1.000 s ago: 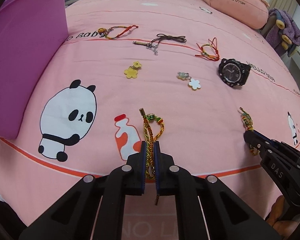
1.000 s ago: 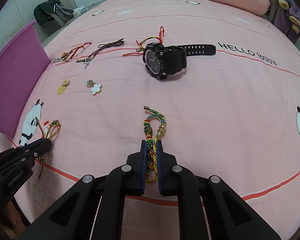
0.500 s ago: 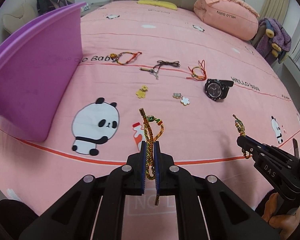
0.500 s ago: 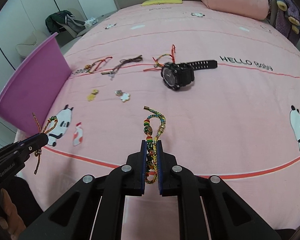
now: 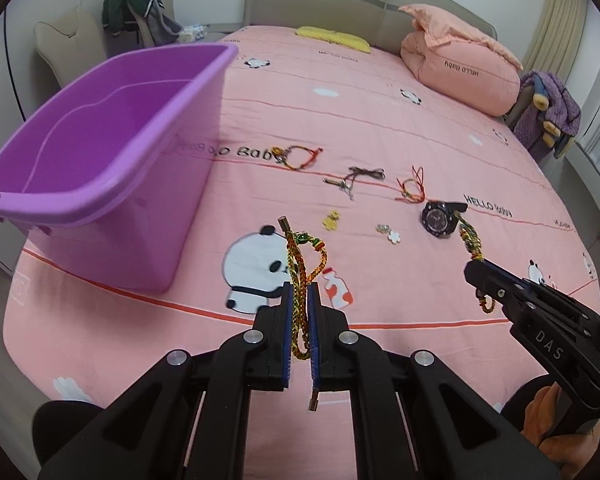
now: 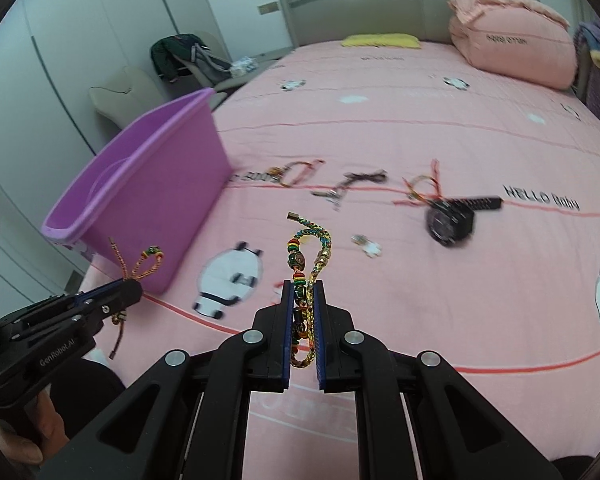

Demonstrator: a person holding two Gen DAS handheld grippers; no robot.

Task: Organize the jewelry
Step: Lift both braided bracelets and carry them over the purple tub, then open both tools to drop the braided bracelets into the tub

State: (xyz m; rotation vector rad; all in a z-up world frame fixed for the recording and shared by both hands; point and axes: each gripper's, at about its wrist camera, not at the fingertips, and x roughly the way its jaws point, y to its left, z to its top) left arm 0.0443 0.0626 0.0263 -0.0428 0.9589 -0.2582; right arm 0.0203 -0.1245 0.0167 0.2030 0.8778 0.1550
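The left gripper [image 5: 300, 296] is clamped on a gold-and-red braided bracelet [image 5: 302, 256], whose loop sticks up past the fingertips toward 12 o'clock while a loose end hangs below the pads. The right gripper [image 6: 303, 294] is likewise pinched tight on a beaded braided bracelet [image 6: 308, 248], its beads and gold clasp rising above the jaws. Both are held above the pink bedsheet [image 5: 380, 120], clear of its surface. In the left view the right gripper sits at 4 o'clock; in the right view the left one sits at 8 o'clock. At 10 o'clock stands a purple plastic bin [image 5: 100, 128], open at the top, resting on the bed. Just beyond the fingertips lie a yellow flower charm [image 5: 332, 219] and a white flower charm [image 5: 392, 234]. At 2 o'clock is a black watch [image 5: 440, 216]. Farther out, in a row, lie a red cord bracelet [image 5: 300, 156], a brown cord necklace [image 5: 354, 178] and a red-and-yellow string bracelet [image 5: 412, 186]. At the headboard end rests a pink pillow [image 5: 460, 68].
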